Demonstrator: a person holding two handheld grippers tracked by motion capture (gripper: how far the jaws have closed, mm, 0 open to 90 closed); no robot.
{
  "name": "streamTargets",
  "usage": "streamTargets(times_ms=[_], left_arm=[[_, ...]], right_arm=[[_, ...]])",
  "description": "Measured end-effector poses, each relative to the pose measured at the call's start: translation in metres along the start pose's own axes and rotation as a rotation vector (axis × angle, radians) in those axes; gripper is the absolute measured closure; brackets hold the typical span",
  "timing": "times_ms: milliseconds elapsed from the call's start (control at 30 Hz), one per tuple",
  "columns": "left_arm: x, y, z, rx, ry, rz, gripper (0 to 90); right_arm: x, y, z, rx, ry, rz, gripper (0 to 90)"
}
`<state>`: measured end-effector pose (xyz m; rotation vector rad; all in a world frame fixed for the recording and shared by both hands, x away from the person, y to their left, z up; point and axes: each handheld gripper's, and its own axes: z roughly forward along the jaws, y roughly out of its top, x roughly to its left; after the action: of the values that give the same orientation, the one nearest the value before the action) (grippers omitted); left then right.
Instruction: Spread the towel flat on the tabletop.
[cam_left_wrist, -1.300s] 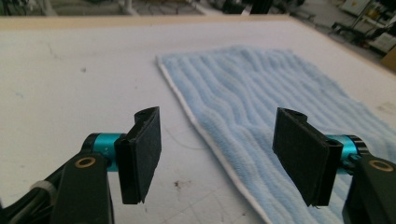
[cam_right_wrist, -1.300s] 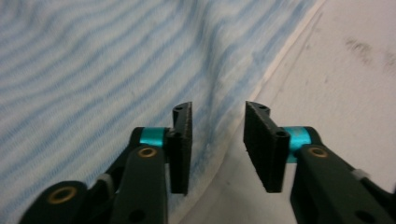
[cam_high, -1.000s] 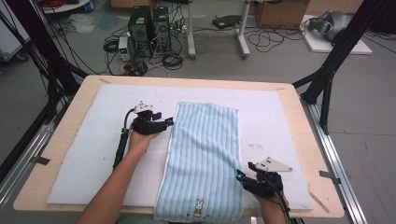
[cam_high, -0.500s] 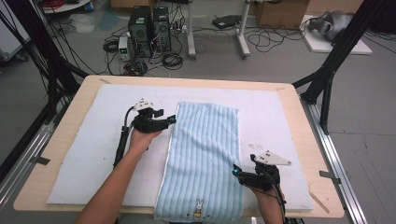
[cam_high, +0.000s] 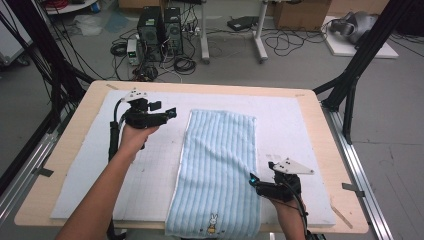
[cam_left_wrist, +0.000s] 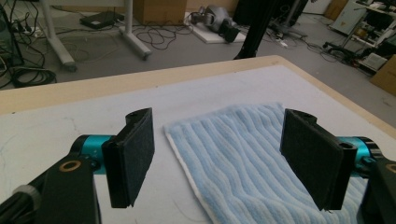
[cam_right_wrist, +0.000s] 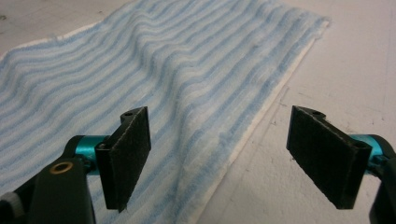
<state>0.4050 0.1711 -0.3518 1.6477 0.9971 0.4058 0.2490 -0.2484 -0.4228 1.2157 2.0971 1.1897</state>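
the blue striped towel (cam_high: 218, 172) lies flat on the white mat (cam_high: 80, 185), long axis running away from the person, near end with a small rabbit print at the mat's front edge. left gripper (cam_high: 167, 114) hovers beside the towel's far left corner, off the cloth, pointing at it; in the left gripper view that corner (cam_left_wrist: 170, 128) sits between and beyond the jaws, which have just been opening further and stand wide apart, nothing between the pads. right gripper (cam_high: 254, 181) sits low at the towel's near right edge, tips just over the hem; in the right gripper view the hem (cam_right_wrist: 261, 119) runs up between the jaws, which have just opened and stand apart, pads not pressing the cloth
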Motion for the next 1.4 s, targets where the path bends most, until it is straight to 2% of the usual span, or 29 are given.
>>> streamTargets(times_ms=[67,200,333,400,600,700,733,833,867,900,933,967,1000,1033,1067,1100,1167,1300,1400], left_arm=[[-0.001,0.000,0.007,-0.002,-0.005,0.003,25.5],[-0.004,-0.011,0.034,0.029,-0.011,0.019,25.2],[-0.005,-0.024,0.058,0.083,-0.011,0.032,32.3],[-0.004,-0.030,0.068,0.105,-0.003,0.027,35.0],[0.003,-0.052,0.099,0.168,0.074,-0.011,44.0],[0.007,-0.057,0.111,0.189,0.136,-0.005,46.6],[0.007,-0.059,0.116,0.195,0.138,-0.016,46.4],[0.006,-0.062,0.126,0.250,0.169,0.024,46.8],[0.004,-0.061,0.130,0.275,0.184,0.044,50.6],[0.002,-0.061,0.131,0.274,0.185,0.064,51.1],[-0.002,-0.061,0.132,0.283,0.180,0.096,54.9],[-0.007,-0.063,0.133,0.294,0.199,0.151,61.7],[-0.011,-0.063,0.134,0.295,0.182,0.177,64.5],[-0.015,-0.064,0.134,0.300,0.178,0.201,76.6],[-0.018,-0.064,0.135,0.302,0.185,0.214,83.2],[-0.018,-0.064,0.134,0.306,0.192,0.207,85.3],[-0.015,-0.062,0.132,0.310,0.202,0.167,86.8],[-0.003,-0.060,0.122,0.325,0.235,0.125,87.1],[0.007,-0.061,0.115,0.314,0.248,0.083,87.0]], right_arm=[[-0.001,0.000,0.000,-0.005,-0.002,0.011,18.3],[-0.004,-0.003,0.003,0.005,0.000,0.014,16.4],[-0.007,-0.005,0.004,0.005,-0.001,0.030,16.1],[-0.008,-0.005,0.004,0.004,0.000,0.031,16.1],[-0.011,-0.004,0.004,-0.003,0.003,0.024,16.1],[-0.013,-0.006,0.004,-0.008,0.004,0.034,16.1],[-0.013,-0.007,0.004,-0.005,0.003,0.034,16.1],[-0.015,-0.008,0.004,-0.004,0.003,0.040,16.1],[-0.016,-0.008,0.004,-0.001,0.003,0.039,16.1],[-0.017,-0.008,0.004,-0.001,0.002,0.039,16.1],[-0.017,-0.008,0.004,0.000,0.001,0.042,16.1],[-0.018,-0.008,0.004,0.000,0.001,0.041,16.1],[-0.019,-0.008,0.005,-0.001,0.001,0.042,16.1],[-0.018,-0.008,0.005,0.000,0.002,0.047,16.1],[-0.018,-0.008,0.006,0.002,0.003,0.042,16.1],[-0.017,-0.008,0.007,0.003,0.005,0.041,16.1],[-0.015,-0.007,0.009,0.005,0.013,0.035,16.1],[-0.012,-0.006,0.014,0.011,0.023,0.026,16.1],[-0.010,-0.003,0.018,0.012,0.030,0.024,16.1]])
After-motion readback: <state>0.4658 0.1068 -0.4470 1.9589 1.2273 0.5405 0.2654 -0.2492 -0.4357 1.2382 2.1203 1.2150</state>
